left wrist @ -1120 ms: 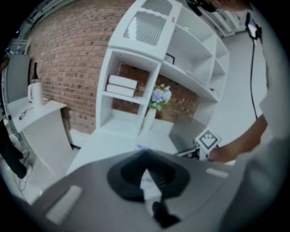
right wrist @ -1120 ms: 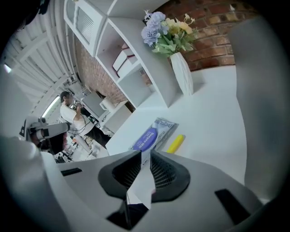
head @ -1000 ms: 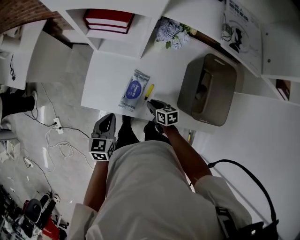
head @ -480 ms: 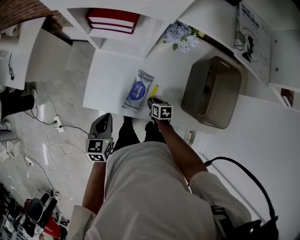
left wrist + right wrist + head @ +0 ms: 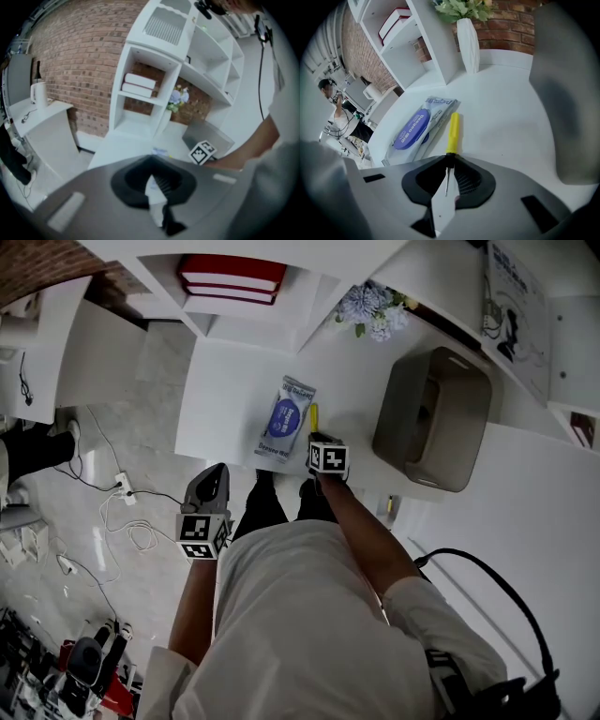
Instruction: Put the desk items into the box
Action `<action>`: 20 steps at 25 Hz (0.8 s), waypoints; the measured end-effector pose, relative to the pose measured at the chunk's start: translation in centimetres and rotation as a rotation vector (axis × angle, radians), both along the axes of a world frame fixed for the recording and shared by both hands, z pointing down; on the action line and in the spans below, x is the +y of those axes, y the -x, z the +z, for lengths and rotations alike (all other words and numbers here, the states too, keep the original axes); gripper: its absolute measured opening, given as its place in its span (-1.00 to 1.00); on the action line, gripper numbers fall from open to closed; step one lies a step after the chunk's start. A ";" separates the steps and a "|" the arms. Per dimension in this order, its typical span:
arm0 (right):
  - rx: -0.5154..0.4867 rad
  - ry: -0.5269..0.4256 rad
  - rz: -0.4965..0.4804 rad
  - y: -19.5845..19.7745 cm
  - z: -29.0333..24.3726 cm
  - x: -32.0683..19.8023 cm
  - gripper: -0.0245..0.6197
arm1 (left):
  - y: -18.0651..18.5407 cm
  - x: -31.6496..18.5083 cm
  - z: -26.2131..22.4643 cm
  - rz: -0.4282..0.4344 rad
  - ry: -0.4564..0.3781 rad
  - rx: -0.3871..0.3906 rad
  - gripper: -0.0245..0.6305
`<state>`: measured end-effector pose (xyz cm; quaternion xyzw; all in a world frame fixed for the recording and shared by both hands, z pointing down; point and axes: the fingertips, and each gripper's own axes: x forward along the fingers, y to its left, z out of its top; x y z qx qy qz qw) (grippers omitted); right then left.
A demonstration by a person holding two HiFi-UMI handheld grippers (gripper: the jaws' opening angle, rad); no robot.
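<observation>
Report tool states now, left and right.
Left tool: closed, empty.
Right tool: jaws have just been closing, now pinching the yellow screwdriver at its neck.

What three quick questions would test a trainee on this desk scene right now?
1. True or false: the wipes pack already lies inside the box.
2. What is between the right gripper's jaws? A) wipes pack B) screwdriver C) nothing
3. Fill in: the left gripper is ___ (open or shut).

Key
1. False: it lies on the desk, beside the screwdriver.
2. B: the jaws have just been closing, with its thin shaft between them and their tips at its dark collar.
3. Shut, with nothing held.
</observation>
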<state>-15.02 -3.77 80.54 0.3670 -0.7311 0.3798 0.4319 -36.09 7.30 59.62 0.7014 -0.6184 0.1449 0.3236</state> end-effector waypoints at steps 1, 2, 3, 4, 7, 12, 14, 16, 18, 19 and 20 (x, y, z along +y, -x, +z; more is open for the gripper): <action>-0.005 -0.002 0.005 -0.2 -0.3 0.0 -0.77 | -0.1 -0.2 0.0 0.009 -0.003 0.002 -0.92; -0.012 -0.008 0.005 -0.4 -0.6 0.0 -0.77 | -0.2 -0.4 0.0 0.019 -0.007 0.005 -0.92; -0.017 -0.019 0.002 -0.5 -1.1 -0.1 -0.77 | -0.3 -0.6 0.0 0.030 -0.011 0.008 -0.92; -0.023 -0.031 -0.001 -0.6 -1.5 -0.1 -0.77 | -0.5 -0.9 0.0 0.042 -0.016 0.011 -0.92; -0.036 -0.059 -0.007 -1.0 -3.0 -0.1 -0.77 | -1.3 -2.0 -0.2 0.083 -0.034 0.022 -0.92; -0.036 -0.098 -0.031 -2.0 -5.4 0.4 -0.77 | -3.0 -3.9 -0.4 0.162 -0.058 0.056 -0.92; -0.039 -0.116 -0.020 -2.7 -6.2 0.4 -0.77 | -3.7 -4.7 -0.6 0.199 -0.069 0.057 -0.92; -0.051 -0.131 -0.005 -3.4 -7.0 0.4 -0.77 | -4.5 -5.5 -1.0 0.227 -0.077 0.062 -0.92; -0.066 -0.144 0.012 -4.3 -8.0 0.4 -0.77 | -5.5 -6.0 -1.3 0.250 -0.082 0.067 -0.92; -0.079 -0.149 0.022 -4.7 -8.6 0.4 -0.77 | -6.2 -6.3 -1.5 0.261 -0.084 0.066 -0.92; -0.097 -0.151 0.031 -5.0 -9.2 0.3 -0.77 | -6.8 -6.5 -1.7 0.271 -0.087 0.063 -0.92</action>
